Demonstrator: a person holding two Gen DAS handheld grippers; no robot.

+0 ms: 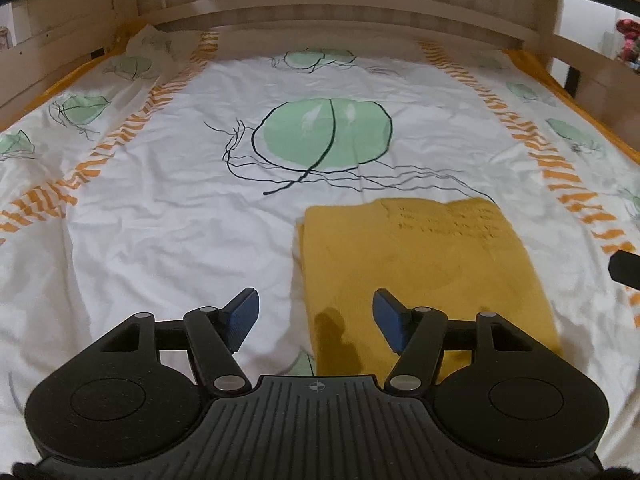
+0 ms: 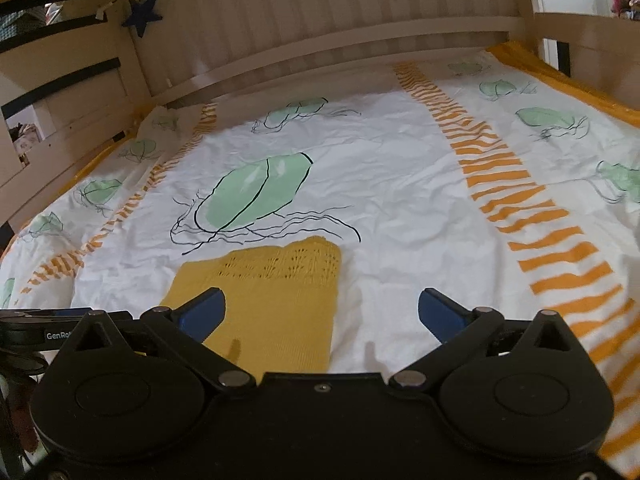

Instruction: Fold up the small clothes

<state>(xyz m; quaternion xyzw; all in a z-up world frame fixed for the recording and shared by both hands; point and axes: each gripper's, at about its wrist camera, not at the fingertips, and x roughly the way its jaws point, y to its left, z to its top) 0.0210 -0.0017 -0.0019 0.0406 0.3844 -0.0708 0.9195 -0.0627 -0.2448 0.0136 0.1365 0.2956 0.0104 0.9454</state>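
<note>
L gripper [image 1: 316, 320] hangs over the bed w/ jaws spread, nothing between the blue pads [image 1: 242, 318]; they're clear of the fabric below. R gripper [image 2: 322, 314] is spread wider still, also empty, pads [image 2: 440, 314] off the cloth.

Task item: a mustard knit [image 1: 424, 276], folded into a rough rectangle, lying flat on the sheet [image 1: 180, 240]. In L wrist view it sits at about 4 o'clock from frame centre, its near-left edge running under the gap between the jaws; an openwork band shows at its far end, approx 2 o'clock from the L gripper. In R wrist view the knit [image 2: 280, 304] is at 7 o'clock from centre, under and just beyond the R gripper's left pad, openwork band at its far edge.

Sheet is white w/ green leaf prints [image 1: 326, 134] and orange striped bands [image 2: 512, 196]; biggest leaf lies at 12 o'clock past the knit. Wooden bed frame [image 1: 320, 0] closes the far side. Blue star [image 2: 142, 14] hangs on the frame at 10 o'clock in R view. Part of a black tool [image 1: 626, 266] pokes in at 3 o'clock in L view.
</note>
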